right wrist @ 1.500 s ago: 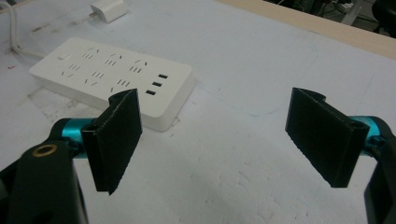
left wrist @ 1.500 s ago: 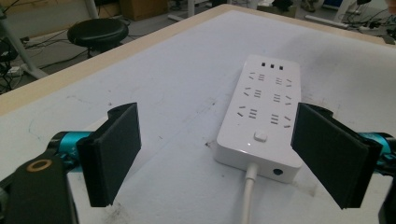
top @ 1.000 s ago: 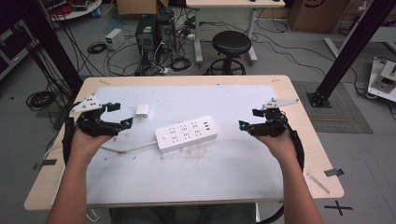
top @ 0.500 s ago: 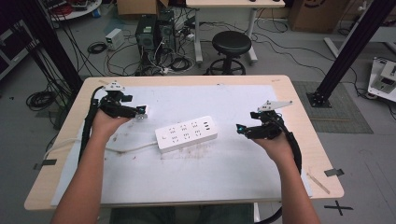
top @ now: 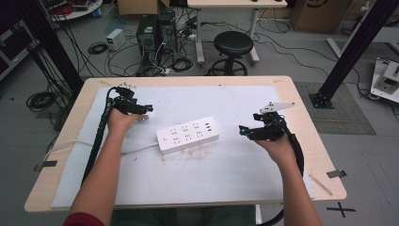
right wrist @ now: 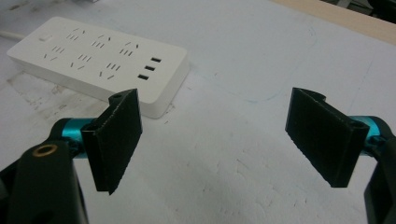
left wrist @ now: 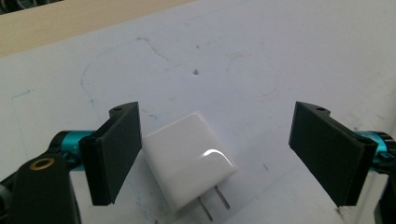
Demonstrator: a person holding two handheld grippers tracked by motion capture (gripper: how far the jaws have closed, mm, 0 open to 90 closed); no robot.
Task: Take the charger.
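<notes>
1. Left gripper (left wrist: 215,156): jaws wide open and have just been closing a bit. The white plug block (left wrist: 189,161) lies btwn them on the white mat (left wrist: 224,60). It sits just beside one pad; the other pad is well apart. No squeeze yet.
2. The block lies flat w/ its two metal prongs (left wrist: 212,205) pointing back toward the camera.
3. Right gripper (right wrist: 215,137): jaws wide open, nothing btwn them, just bare mat.
4. In the high view the left gripper (top: 143,112) is at the far left part of the mat, over the plug block. The arm reaches long and straight, w/ a black cable along it.
5. Right gripper (top: 242,131) hangs low at the right, pointing at the power strip (top: 188,135). The hand (top: 277,143) is behind it.
6. The power strip lies in the middle of the mat, btwn both grippers, near each. Its white cord (top: 136,150) runs off to the left.
7. The mat covers most of the wood table (top: 310,117). Nothing blocks the plug block.
</notes>
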